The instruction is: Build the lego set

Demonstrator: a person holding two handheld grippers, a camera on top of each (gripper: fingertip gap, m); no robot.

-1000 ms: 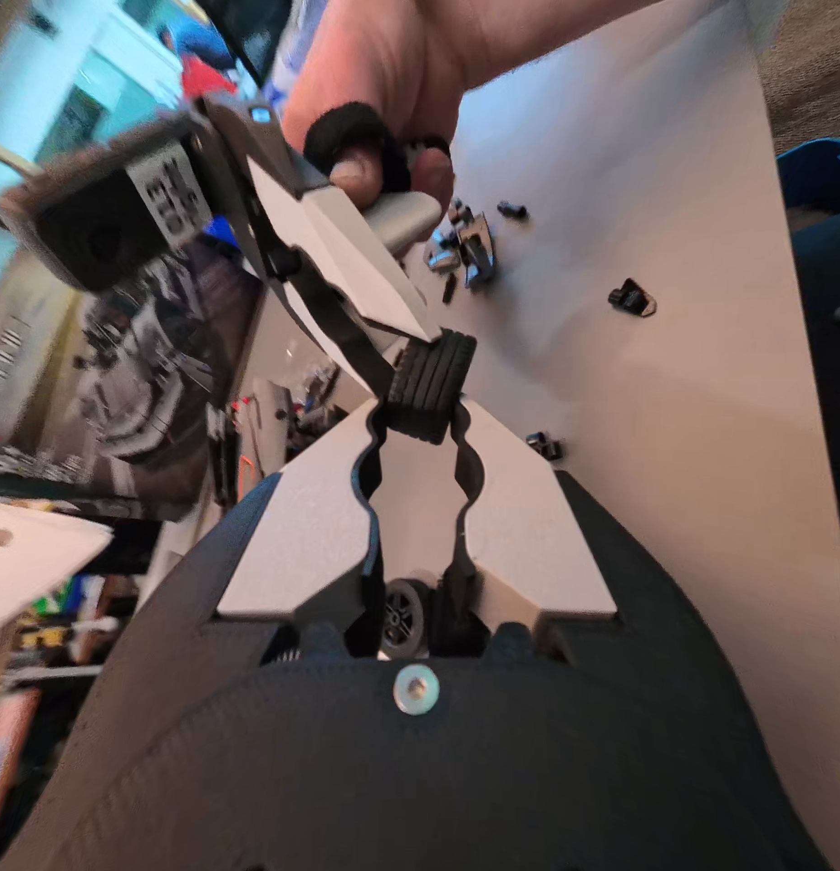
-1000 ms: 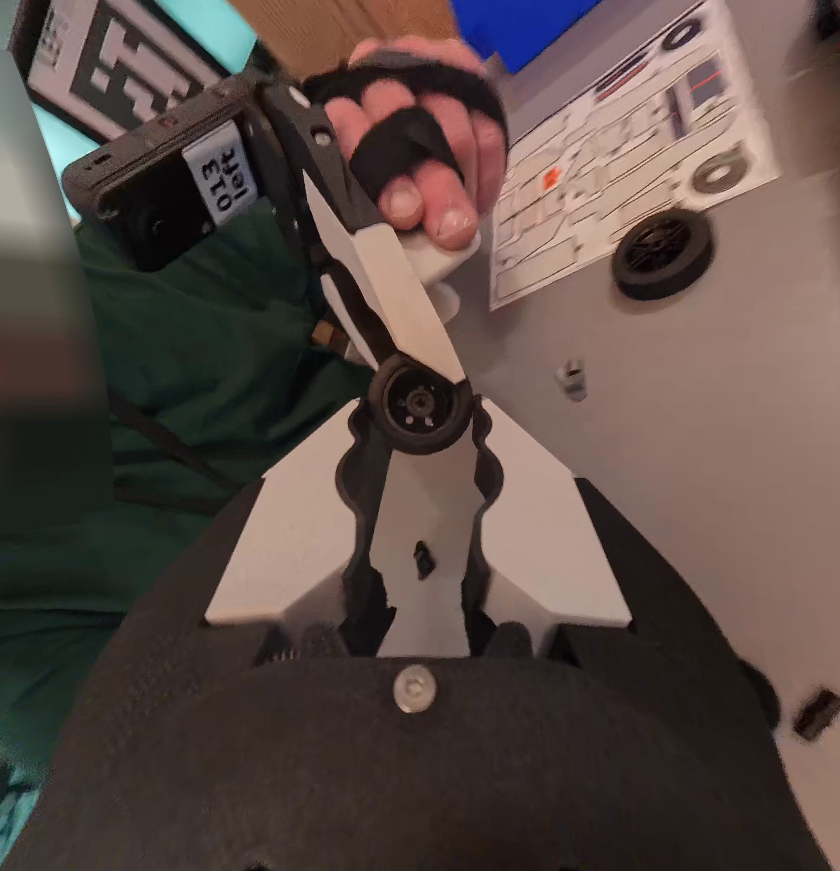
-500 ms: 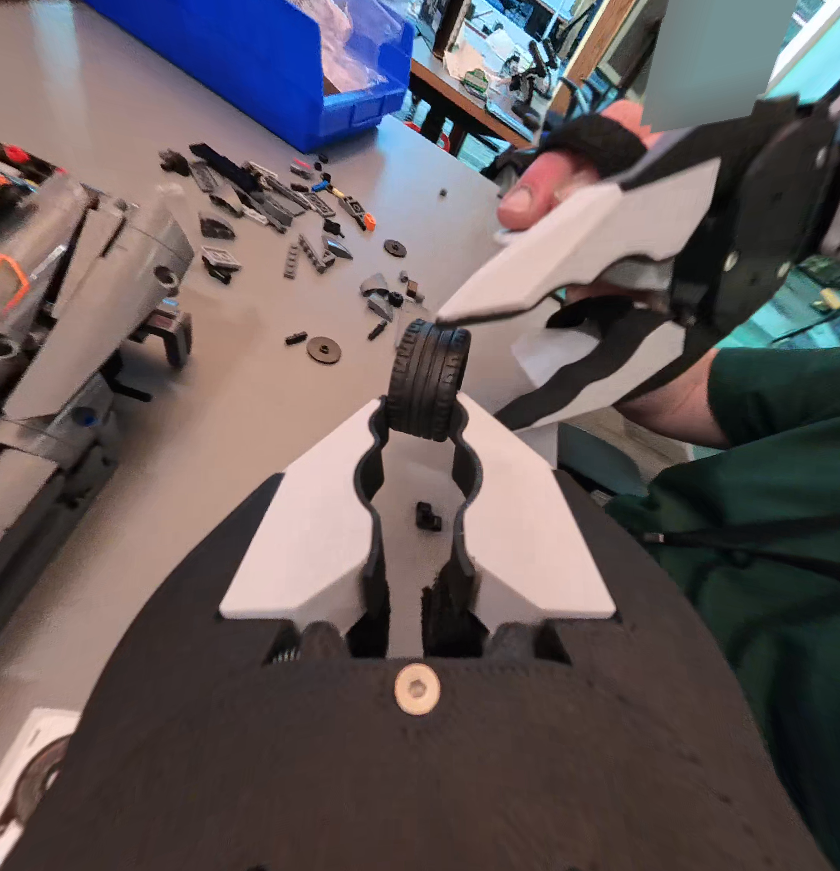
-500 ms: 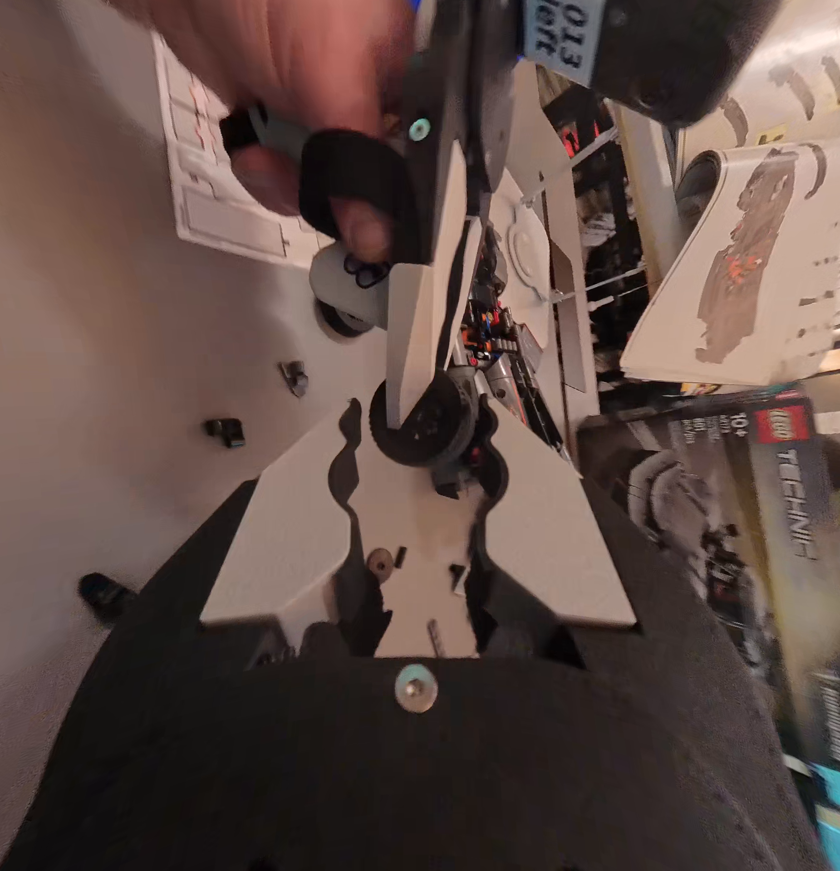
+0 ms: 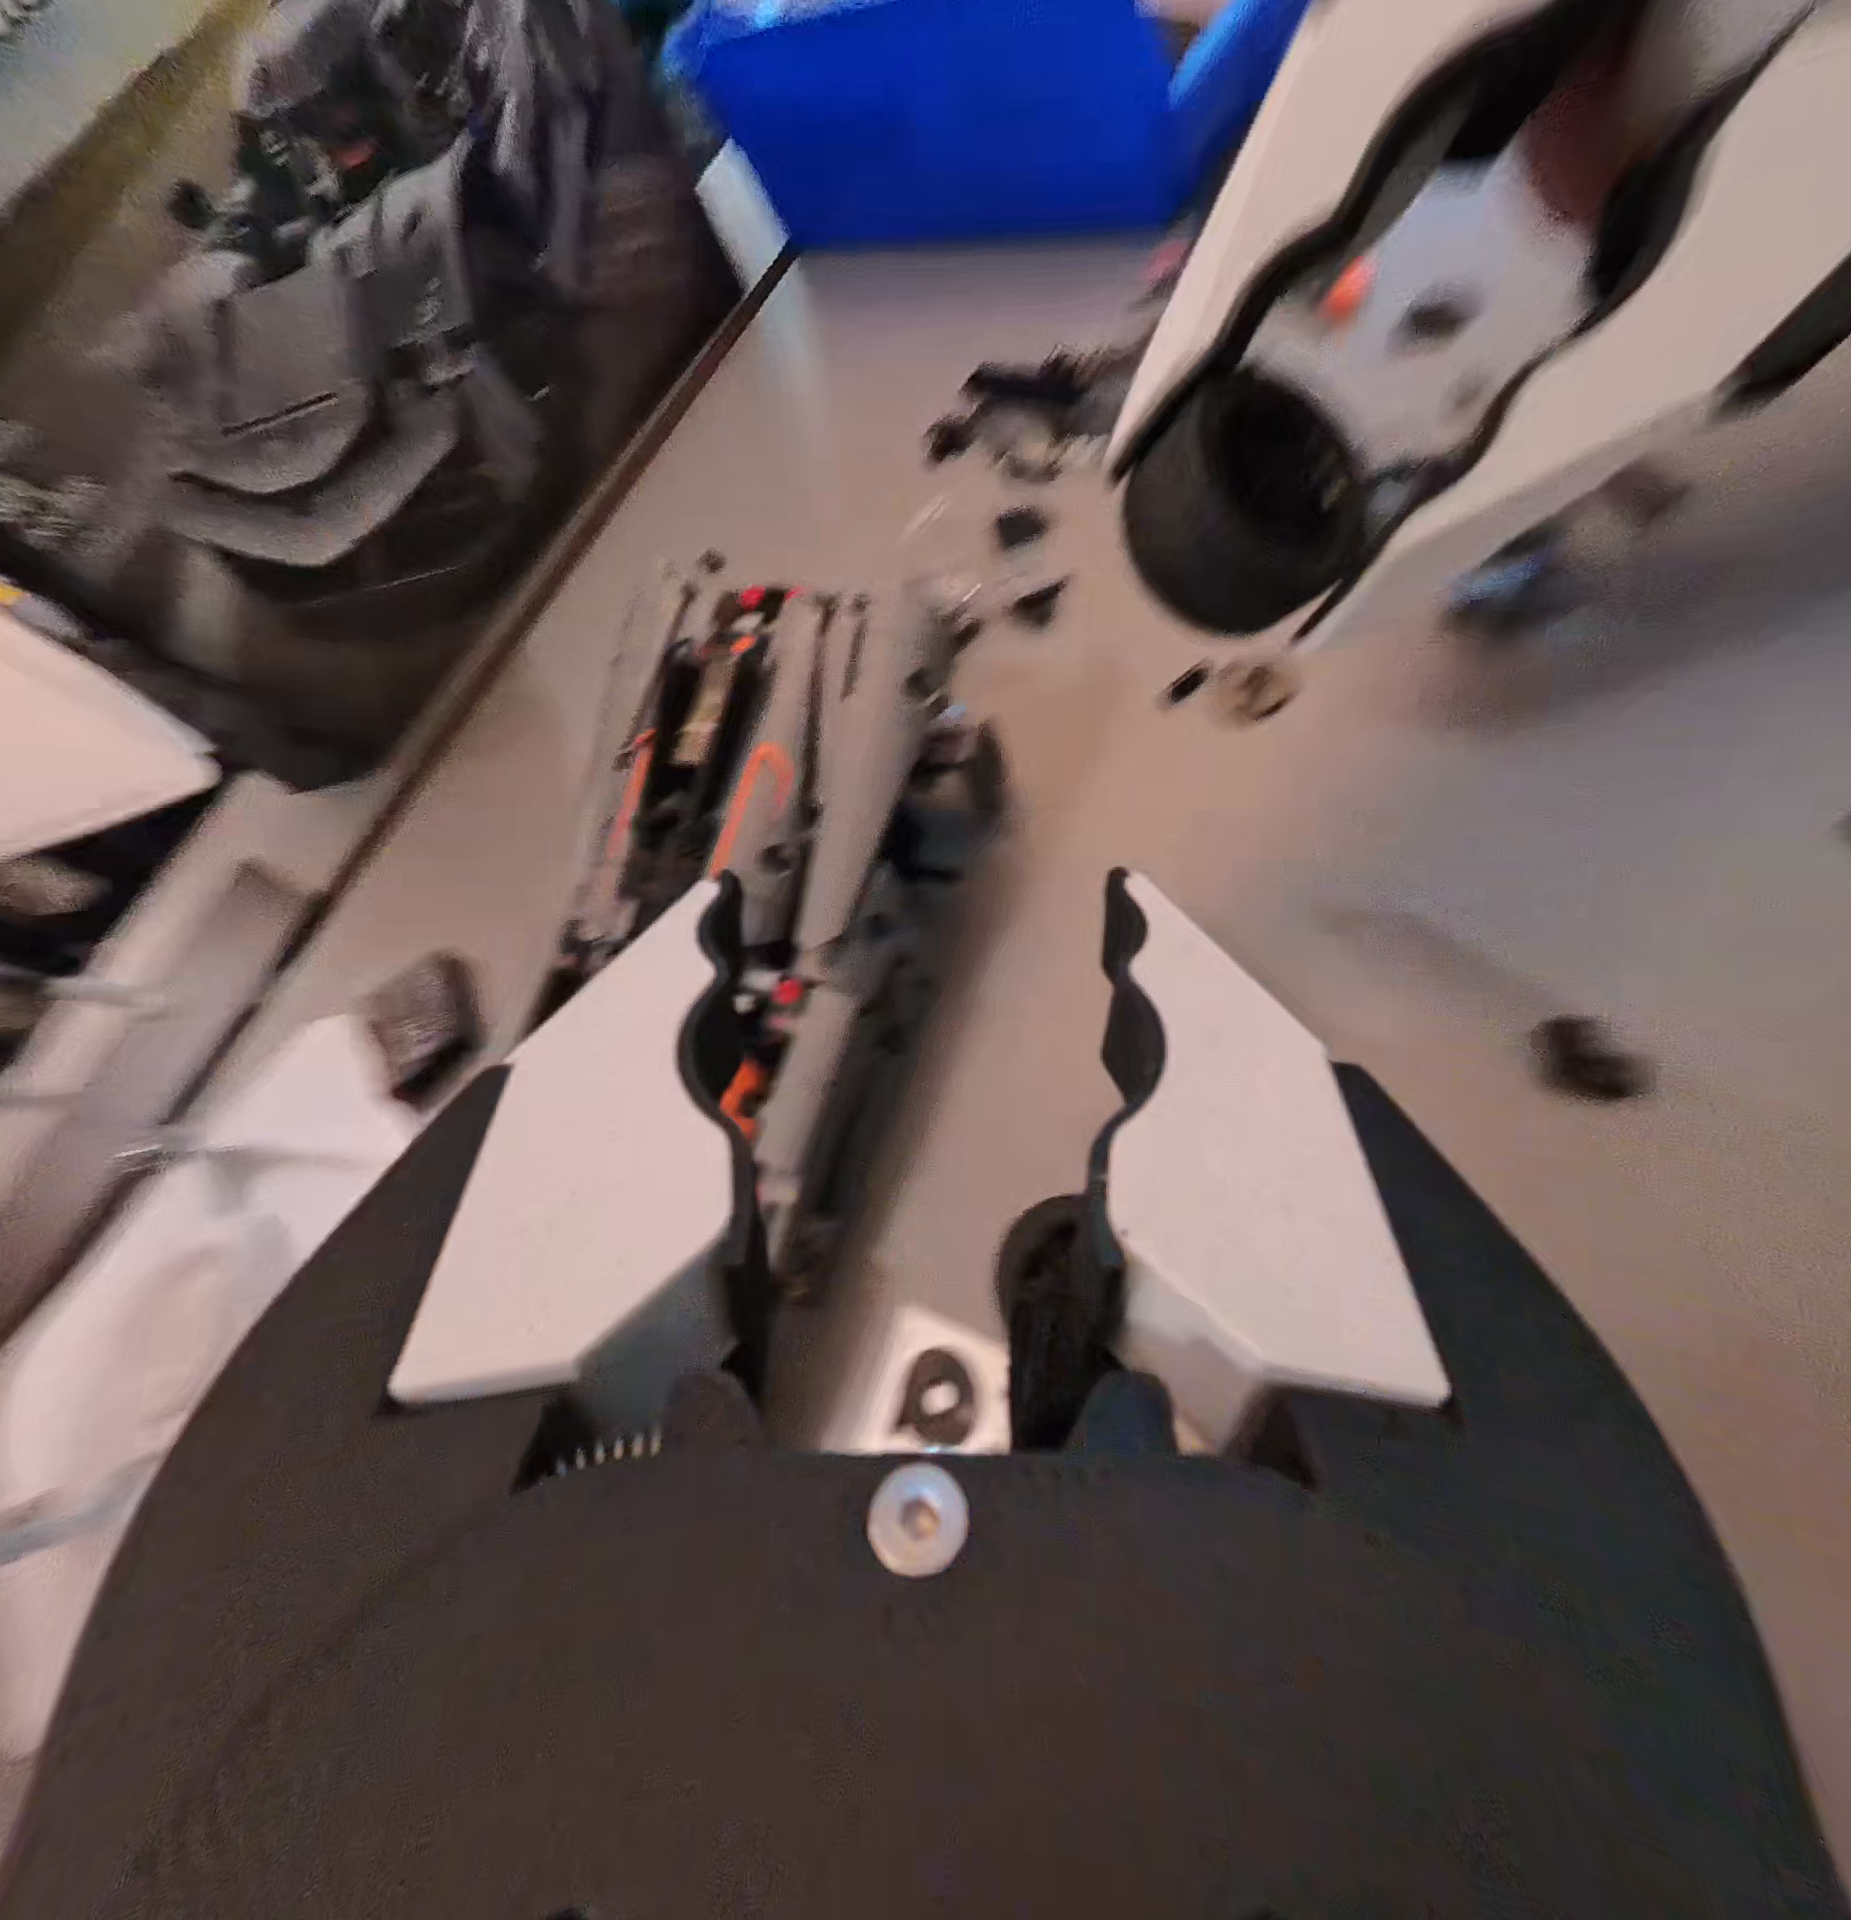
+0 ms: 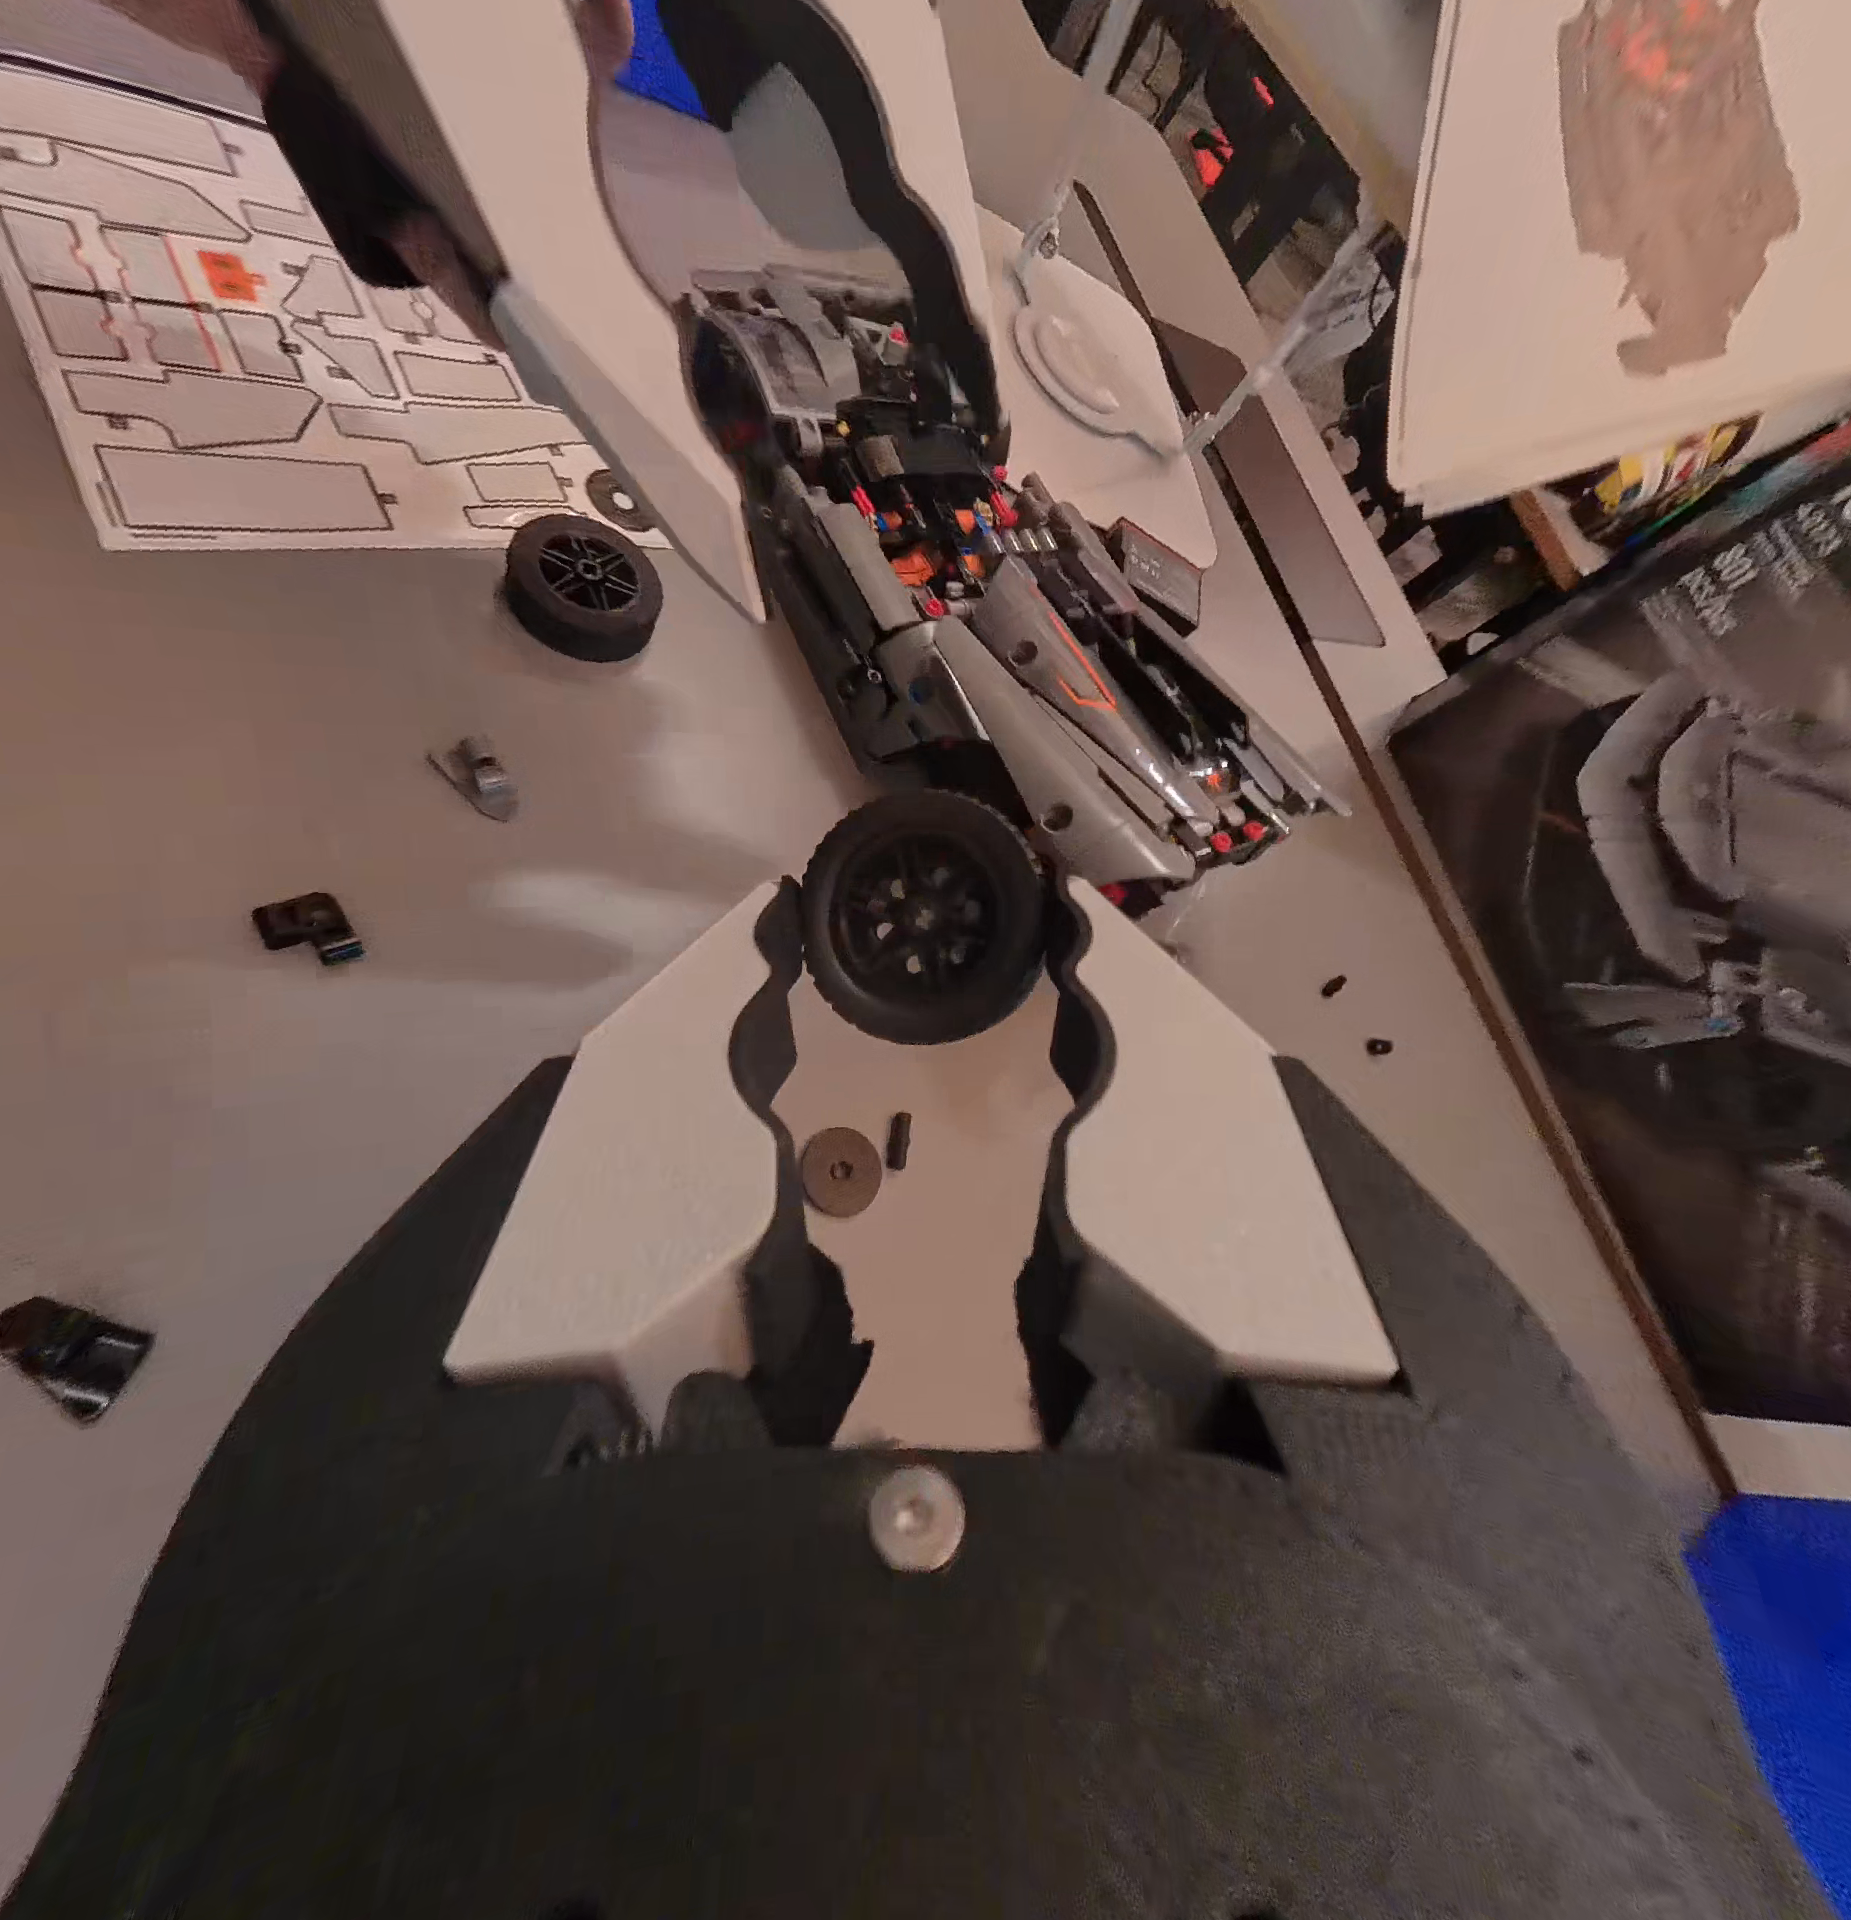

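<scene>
— Gripping anything, the right gripper (image 6: pixel 926 904)?
— Yes: its two pale fingers are closed part-way on a wheel (image 6: pixel 923 914), a black ribbed tyre on a black spoked rim, pinched by the tread at the tips. The rim faces the right wrist camera. The left wrist view shows the same wheel (image 5: pixel 1243 499), blurred, in that gripper's tips.
— And the left gripper (image 5: pixel 913 899)?
— Spread wide, holding nothing. Its fingers are flat, pale plates with wavy black inner edges, on a rough black body. Between them lies the car (image 5: pixel 755 790).
— Where is the car from the right side?
— On the grey table (image 6: pixel 277 1091), just past the held wheel; the car (image 6: pixel 1004 644) is long, grey and black with orange and red bits, its smooth panels slanted. Whether tyre and car touch I cannot tell.
— What else lies around?
— A second wheel (image 6: pixel 583 587) flat on the table beside a white sticker sheet (image 6: pixel 225 395). Below the held wheel, a dark round disc (image 6: pixel 841 1171) and a small pin (image 6: pixel 899 1140). Small black pieces are scattered to the left. A dark box (image 6: pixel 1679 987) stands along the table's edge, and a blue bin (image 5: pixel 952 114) sits beyond it.
</scene>
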